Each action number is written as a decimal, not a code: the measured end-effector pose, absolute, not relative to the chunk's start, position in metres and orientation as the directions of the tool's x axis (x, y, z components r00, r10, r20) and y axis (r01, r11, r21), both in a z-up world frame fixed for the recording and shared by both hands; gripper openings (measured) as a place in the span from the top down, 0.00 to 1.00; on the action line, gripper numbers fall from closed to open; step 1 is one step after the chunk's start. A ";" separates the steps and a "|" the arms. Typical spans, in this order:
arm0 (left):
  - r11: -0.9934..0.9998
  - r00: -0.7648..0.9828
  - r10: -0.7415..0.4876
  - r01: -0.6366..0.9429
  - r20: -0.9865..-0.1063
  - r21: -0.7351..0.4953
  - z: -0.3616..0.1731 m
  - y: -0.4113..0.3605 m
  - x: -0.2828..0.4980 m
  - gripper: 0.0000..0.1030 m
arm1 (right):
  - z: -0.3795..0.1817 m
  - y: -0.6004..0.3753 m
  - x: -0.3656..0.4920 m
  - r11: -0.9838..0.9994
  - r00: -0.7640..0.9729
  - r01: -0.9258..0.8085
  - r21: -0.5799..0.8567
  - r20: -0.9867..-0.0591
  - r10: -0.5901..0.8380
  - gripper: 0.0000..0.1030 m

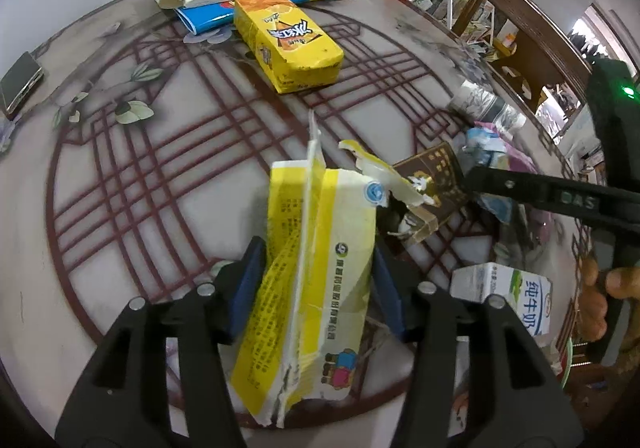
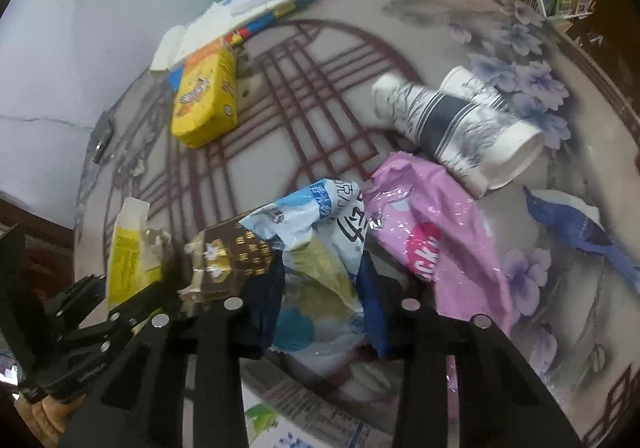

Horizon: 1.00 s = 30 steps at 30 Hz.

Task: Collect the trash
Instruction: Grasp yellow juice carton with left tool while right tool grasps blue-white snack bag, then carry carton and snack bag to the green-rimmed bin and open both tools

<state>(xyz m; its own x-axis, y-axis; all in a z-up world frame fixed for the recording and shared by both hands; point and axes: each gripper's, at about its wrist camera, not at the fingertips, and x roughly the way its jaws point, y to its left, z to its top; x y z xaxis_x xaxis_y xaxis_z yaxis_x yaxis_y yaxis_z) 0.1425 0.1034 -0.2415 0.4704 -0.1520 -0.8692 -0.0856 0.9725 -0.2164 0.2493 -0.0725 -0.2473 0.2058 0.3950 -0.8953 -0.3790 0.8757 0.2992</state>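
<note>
The right gripper (image 2: pixel 320 300) has its two blue fingers (image 2: pixel 374 308) squeezed on a crinkly blue and white plastic wrapper (image 2: pixel 320 248). Just right of the fingers lies a shiny pink plastic bag (image 2: pixel 436 232), touching the wrapper. Past the pink bag lie two white paper cups with dark stripes (image 2: pixel 460 124), tipped on their sides. Left of the fingers sits a dark brown and gold box (image 2: pixel 228 256). Further left, the left gripper (image 2: pixel 120 300) holds a torn yellow carton (image 2: pixel 128 248). Far ahead on the left lies a yellow drink box (image 2: pixel 206 100).
</note>
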 end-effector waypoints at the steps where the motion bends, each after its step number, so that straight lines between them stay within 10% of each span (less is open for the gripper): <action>1: 0.973 0.472 -0.150 -0.085 -0.869 -0.214 -0.241 0.103 0.143 0.46 | -0.244 -0.074 0.247 0.874 0.210 -0.380 0.302 -0.892 0.400 0.66; 30: 0.979 0.701 -0.180 0.058 -0.690 -0.197 -0.100 0.034 0.072 0.59 | -0.108 -0.163 0.101 0.896 0.491 -0.294 0.334 -0.751 0.441 0.65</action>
<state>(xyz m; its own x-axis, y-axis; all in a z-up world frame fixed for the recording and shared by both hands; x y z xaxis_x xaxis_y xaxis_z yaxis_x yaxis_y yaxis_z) 0.0720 0.0342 -0.0997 0.7013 -0.1798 -0.6898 0.0576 0.9788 -0.1966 0.1006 -0.1628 -0.1081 0.4908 0.4414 -0.7512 -0.2939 0.8955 0.3342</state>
